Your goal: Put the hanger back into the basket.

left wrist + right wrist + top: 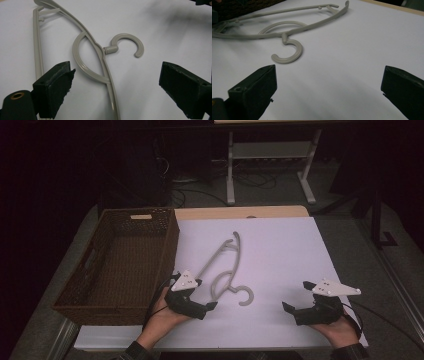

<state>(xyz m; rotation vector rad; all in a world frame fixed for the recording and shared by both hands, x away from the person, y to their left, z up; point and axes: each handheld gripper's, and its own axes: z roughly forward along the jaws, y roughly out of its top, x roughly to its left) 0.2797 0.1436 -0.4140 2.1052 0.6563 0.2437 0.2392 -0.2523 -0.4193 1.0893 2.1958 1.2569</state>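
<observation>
A grey plastic hanger [235, 262] lies flat on the white sheet [280, 255], its hook [246, 296] pointing toward the near edge. My left gripper [204, 294] is open, low over the hanger's near end. In the left gripper view the wide-apart jaws of that gripper [116, 72] straddle the hanger [98, 51], with the hook [130, 41] just ahead. My right gripper [296, 295] is open at the near right, empty, aimed left. In the right gripper view the hanger [317, 24] and its hook [298, 50] lie beyond that gripper [329, 72].
A brown wicker basket [167, 255] stands along the sheet's left edge, close to my left hand; its dark wall [237, 7] is at the top left of the right gripper view. A strip of wooden tabletop [240, 212] runs behind the sheet. A white frame [270, 150] stands on the floor beyond.
</observation>
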